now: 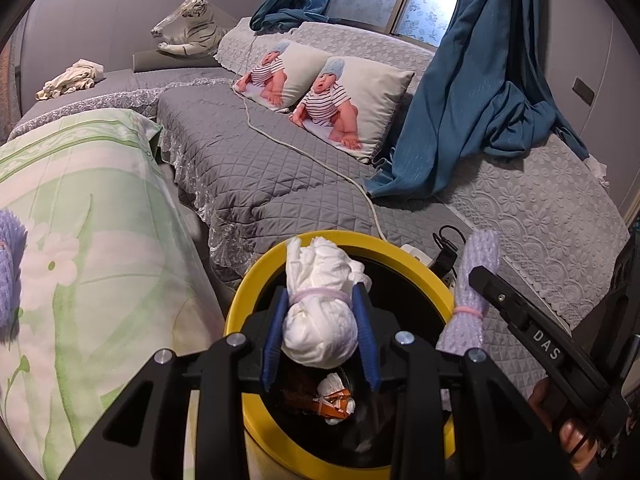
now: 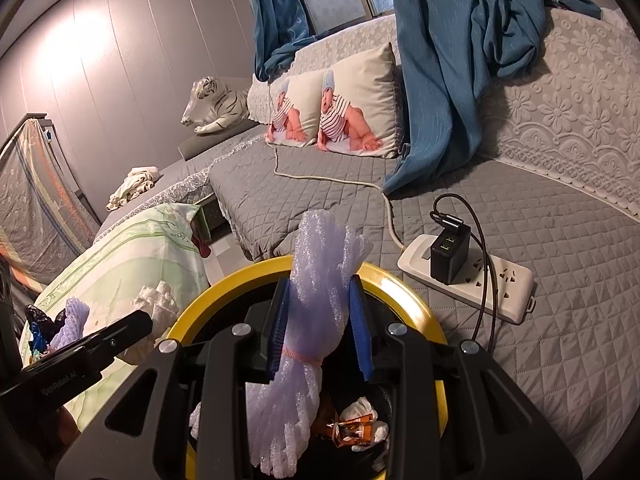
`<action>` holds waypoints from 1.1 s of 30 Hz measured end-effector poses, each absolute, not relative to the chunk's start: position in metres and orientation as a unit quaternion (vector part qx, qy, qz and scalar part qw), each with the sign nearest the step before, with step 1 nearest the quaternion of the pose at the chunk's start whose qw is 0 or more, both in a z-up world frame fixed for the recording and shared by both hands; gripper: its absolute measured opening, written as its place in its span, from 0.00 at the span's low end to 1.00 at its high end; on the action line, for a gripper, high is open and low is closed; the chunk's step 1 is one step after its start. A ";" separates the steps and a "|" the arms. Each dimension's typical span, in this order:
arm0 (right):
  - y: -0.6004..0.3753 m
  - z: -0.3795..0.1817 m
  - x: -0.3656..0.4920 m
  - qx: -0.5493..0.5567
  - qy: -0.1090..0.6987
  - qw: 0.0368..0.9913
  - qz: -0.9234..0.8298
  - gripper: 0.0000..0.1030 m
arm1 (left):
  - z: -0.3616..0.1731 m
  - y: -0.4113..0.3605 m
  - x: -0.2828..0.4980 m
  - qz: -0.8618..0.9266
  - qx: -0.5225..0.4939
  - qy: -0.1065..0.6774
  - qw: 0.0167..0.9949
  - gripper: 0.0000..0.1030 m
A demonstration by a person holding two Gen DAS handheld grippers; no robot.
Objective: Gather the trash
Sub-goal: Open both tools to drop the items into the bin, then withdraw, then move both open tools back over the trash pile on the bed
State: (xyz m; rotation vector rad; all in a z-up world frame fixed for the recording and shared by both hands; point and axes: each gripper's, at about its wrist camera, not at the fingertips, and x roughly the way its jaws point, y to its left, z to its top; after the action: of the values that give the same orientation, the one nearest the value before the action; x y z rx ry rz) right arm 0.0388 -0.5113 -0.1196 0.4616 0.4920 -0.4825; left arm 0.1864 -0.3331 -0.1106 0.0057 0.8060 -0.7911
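Observation:
My left gripper (image 1: 320,300) is shut on a white tissue bundle (image 1: 320,312) tied with a pink band, held over the yellow-rimmed bin (image 1: 256,276). My right gripper (image 2: 320,300) is shut on a purple foam-net bundle (image 2: 316,276) tied with a pink band, held over the same bin (image 2: 404,292). The foam bundle also shows in the left wrist view (image 1: 476,280). Inside the bin lies a white-and-orange wrapper wad (image 1: 334,400), also seen in the right wrist view (image 2: 356,424). More purple net and dark scraps (image 2: 60,326) lie on the green pillow.
A green floral pillow (image 1: 88,240) lies left of the bin. A grey quilted bed (image 1: 248,168) stretches behind, with two baby-print cushions (image 1: 344,108), blue curtains (image 1: 472,92), a white cable and a power strip with a black charger (image 2: 468,272). A toy tiger (image 1: 192,28) sits far back.

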 end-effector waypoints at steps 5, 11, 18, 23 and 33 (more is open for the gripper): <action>-0.516 -0.121 0.035 0.238 0.237 0.911 -0.240 0.33 | -0.110 -0.332 0.187 -0.374 -0.001 0.382 0.845 0.37; -0.522 -0.120 0.030 0.246 0.232 0.906 -0.254 0.46 | -0.109 -0.324 0.189 -0.361 -0.021 0.381 0.851 0.66; -0.521 -0.112 0.022 0.257 0.216 0.907 -0.253 0.63 | -0.098 -0.304 0.196 -0.342 -0.058 0.368 0.863 0.83; -0.515 -0.099 0.017 0.273 0.186 0.921 -0.208 0.80 | -0.077 -0.276 0.200 -0.326 -0.086 0.340 0.878 0.87; -0.475 -0.066 0.023 0.242 0.170 0.942 -0.160 0.89 | -0.019 -0.182 0.212 -0.273 -0.171 0.280 0.904 0.89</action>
State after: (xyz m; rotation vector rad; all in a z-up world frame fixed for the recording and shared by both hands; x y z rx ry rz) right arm 0.0227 -0.4748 -0.0661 0.4941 0.3462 -0.3270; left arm 0.2123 -0.1821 -0.0194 -0.3529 0.5789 -0.5650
